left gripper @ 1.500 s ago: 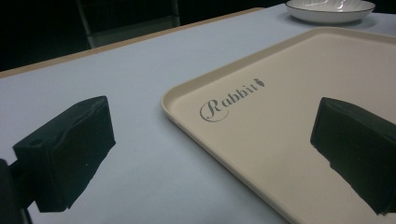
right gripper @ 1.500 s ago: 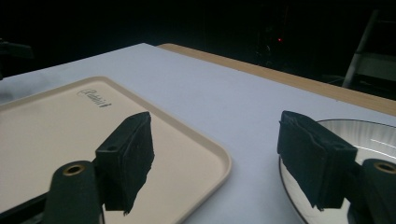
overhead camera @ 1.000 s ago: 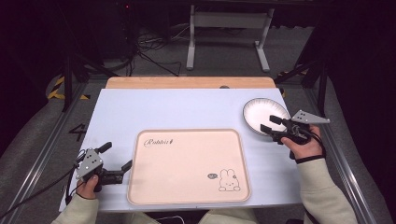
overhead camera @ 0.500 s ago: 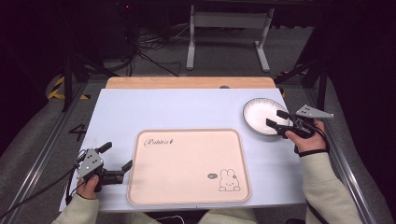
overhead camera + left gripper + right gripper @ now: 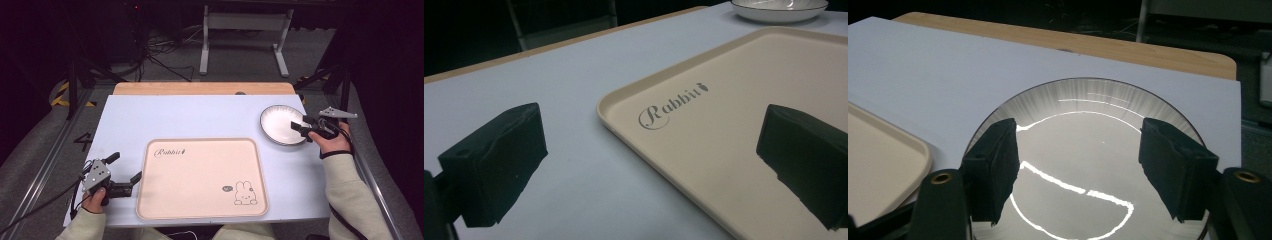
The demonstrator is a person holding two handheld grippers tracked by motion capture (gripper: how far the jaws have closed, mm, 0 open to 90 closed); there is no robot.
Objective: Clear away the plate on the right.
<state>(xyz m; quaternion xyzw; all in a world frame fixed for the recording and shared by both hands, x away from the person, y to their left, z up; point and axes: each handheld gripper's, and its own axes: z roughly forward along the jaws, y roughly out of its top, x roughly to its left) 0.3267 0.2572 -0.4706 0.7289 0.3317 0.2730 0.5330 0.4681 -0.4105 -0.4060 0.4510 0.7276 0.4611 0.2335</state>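
Note:
A white plate (image 5: 280, 125) with a dark rim sits at the table's right side. My right gripper (image 5: 299, 123) reaches over its right edge from the right, jaws open. In the right gripper view the two black jaws stand wide apart above the glossy plate (image 5: 1088, 165) with nothing between them (image 5: 1078, 170). A cream tray (image 5: 200, 200) printed "Rabbit" with a small rabbit drawing lies empty at the front middle. My left gripper (image 5: 125, 167) rests open at the tray's left edge, and in its own view the jaws (image 5: 649, 135) straddle the tray's rim (image 5: 624, 120).
The pale blue table (image 5: 200, 115) ends in a wooden strip (image 5: 200, 88) at its far edge. Beyond it stand a metal frame (image 5: 245, 30) and floor cables (image 5: 160, 60). The plate (image 5: 779, 10) shows far off past the tray in the left gripper view.
My right gripper has moved toward the table's far side along the plate's right edge. The left gripper, tray and plate have stayed where they were.

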